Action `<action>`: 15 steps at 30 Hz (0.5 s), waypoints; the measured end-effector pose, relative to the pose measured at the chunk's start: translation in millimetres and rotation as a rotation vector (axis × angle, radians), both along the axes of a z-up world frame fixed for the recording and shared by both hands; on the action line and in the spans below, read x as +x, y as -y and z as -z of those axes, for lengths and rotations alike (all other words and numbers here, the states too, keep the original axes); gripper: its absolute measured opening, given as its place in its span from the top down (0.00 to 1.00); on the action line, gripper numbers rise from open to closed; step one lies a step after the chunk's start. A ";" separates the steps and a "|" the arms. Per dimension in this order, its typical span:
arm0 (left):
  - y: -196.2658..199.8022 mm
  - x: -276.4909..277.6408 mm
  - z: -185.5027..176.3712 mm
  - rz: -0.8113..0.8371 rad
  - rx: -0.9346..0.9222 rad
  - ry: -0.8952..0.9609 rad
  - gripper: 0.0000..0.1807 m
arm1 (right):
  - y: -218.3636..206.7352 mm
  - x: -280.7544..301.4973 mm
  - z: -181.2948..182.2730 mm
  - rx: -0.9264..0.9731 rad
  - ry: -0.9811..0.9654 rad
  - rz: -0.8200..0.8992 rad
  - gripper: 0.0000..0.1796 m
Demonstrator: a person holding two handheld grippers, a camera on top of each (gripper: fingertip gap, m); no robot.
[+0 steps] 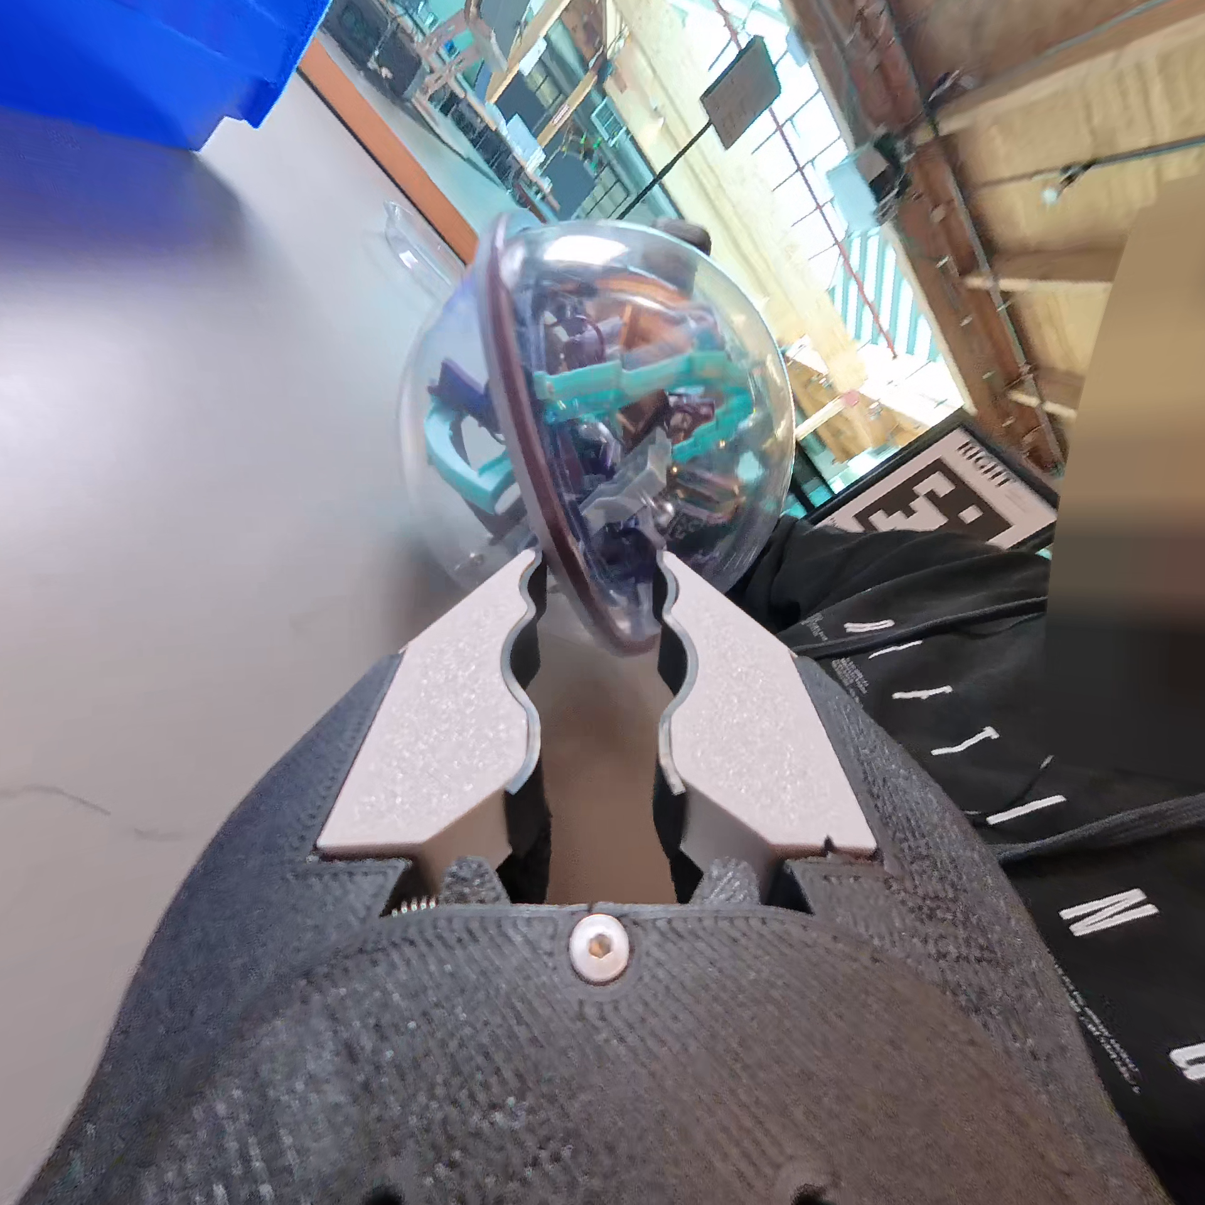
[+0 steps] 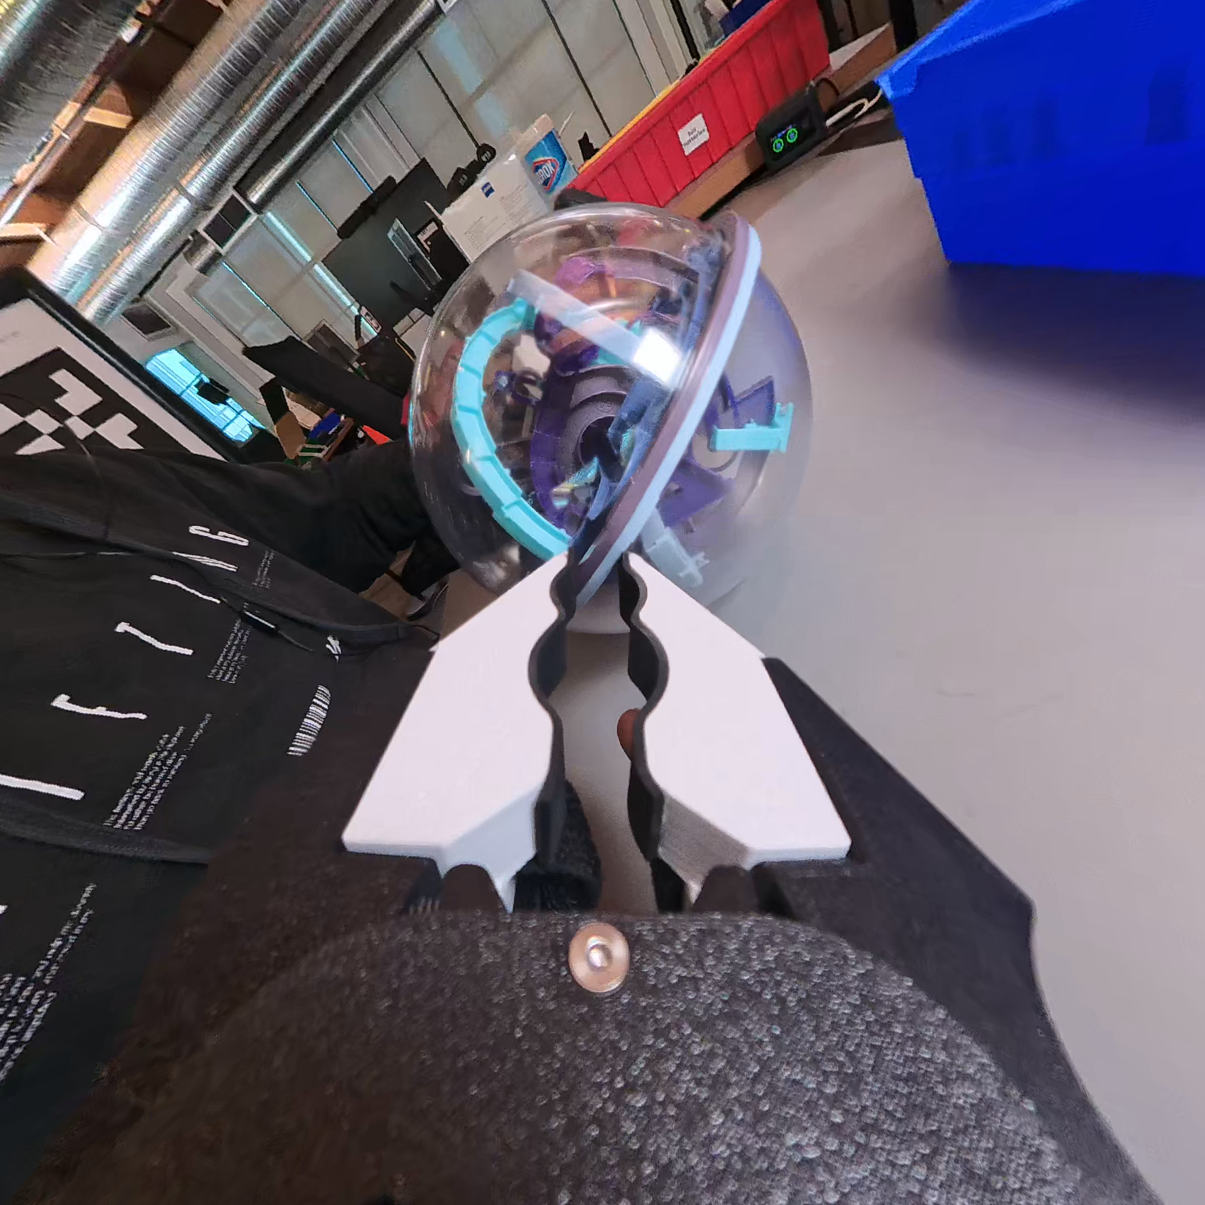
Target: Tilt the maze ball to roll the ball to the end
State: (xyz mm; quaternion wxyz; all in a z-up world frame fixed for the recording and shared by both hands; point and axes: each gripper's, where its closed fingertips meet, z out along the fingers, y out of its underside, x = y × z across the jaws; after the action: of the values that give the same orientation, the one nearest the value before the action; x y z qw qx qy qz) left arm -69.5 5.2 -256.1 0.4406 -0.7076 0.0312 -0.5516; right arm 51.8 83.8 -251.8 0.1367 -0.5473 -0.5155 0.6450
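In the left wrist view, the left hand-held gripper (image 1: 598,574) has its two pale grey, wavy-edged fingers clamped on the dark equatorial rim of the clear plastic maze ball (image 1: 596,417), a transparent sphere packed with teal, purple and orange tracks. The sphere is lifted clear of the pale grey surface (image 1: 163,456), with a blue plastic bin (image 1: 143,59) well apart at the upper left and a person's black printed garment (image 1: 978,684) to the right. A small silvery bead (image 1: 662,515) shows low inside the sphere, but which stage of the track it sits on I cannot tell, so my judgement is that the tilting is under way and the run to the end is still left. A sphere has no long axis of its own; the rim serves instead, and here it stands steeply, leaning up and to the left. In the right wrist view, the right hand-held gripper (image 2: 596,577) pinches the same rim between white fingers at the sphere's near bottom edge, the maze ball (image 2: 606,417) again in the air over the surface (image 2: 978,521), the blue bin (image 2: 1056,130) beyond. From this side the rim leans up and to the right, with a teal curved track on the left half; the bead is not clearly visible here.
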 end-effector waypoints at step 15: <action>4.5 -16.7 -46.7 -0.106 0.263 0.051 0.96 | 6.6 -11.7 -34.8 0.143 -0.163 -0.008 0.96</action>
State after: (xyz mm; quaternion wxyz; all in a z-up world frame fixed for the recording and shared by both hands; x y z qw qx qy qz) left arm -86.2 0.6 -209.4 0.5588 -0.6300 0.0545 -0.5365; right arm 40.1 77.2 -217.0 0.2145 -0.4798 -0.5496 0.6494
